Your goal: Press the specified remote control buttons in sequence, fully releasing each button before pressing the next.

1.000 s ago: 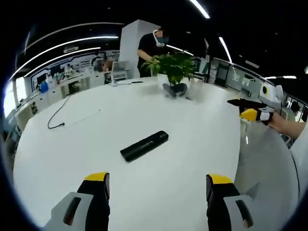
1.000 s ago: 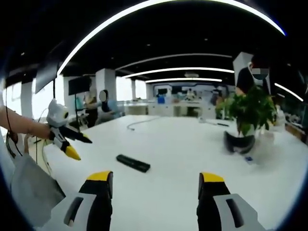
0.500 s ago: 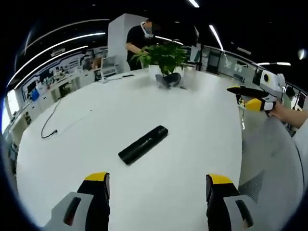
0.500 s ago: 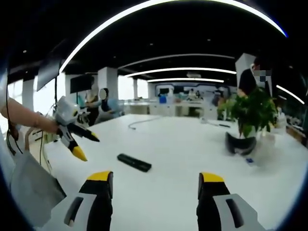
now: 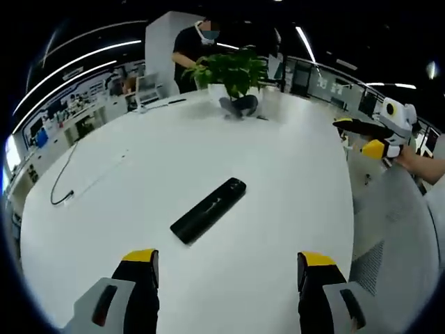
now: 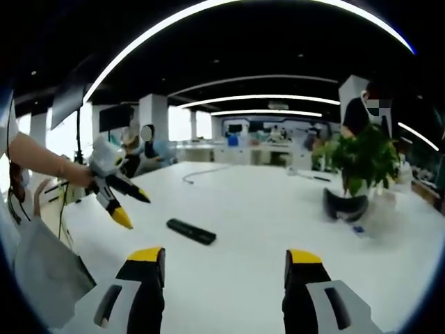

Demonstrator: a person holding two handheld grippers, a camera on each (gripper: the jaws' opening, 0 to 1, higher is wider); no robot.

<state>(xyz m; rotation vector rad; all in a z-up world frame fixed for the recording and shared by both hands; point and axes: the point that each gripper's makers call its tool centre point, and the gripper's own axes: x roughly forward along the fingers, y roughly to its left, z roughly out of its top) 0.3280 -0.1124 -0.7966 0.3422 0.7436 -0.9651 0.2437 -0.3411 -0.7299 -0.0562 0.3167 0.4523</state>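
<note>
Overhead, long curved light strips run across the dark ceiling of an open office, and below them spreads a big round white table [image 5: 278, 181] [image 6: 264, 209]. On its bare middle lies the slim black rectangular remote control [image 5: 208, 210] [image 6: 191, 231], flat on the surface, set at a slant in the left gripper view with one end towards the jaws and the other angled away to the right. Nothing touches it.

Nearest to it, the left gripper [image 5: 227, 268] hangs above the tabletop just short of the remote, its two black jaws with yellow tips spread wide apart and holding nothing. In the right gripper view that same tool [image 6: 126, 209] shows at the left, held in a person's hand [image 6: 78, 175], its yellow-tipped jaws parted and pointing down towards the table beside the remote. The right gripper [image 6: 224, 268] is further back, jaws likewise wide and empty; it appears at the table's edge in the left gripper view [image 5: 363, 138].

Well beyond the remote stands a leafy green potted plant [image 5: 229, 73] [image 6: 358, 163]. A thin dark cable [image 5: 76, 177] trails across the far left of the table. Behind the plant a person in dark clothing [image 5: 191, 42] stands by a white pillar.
</note>
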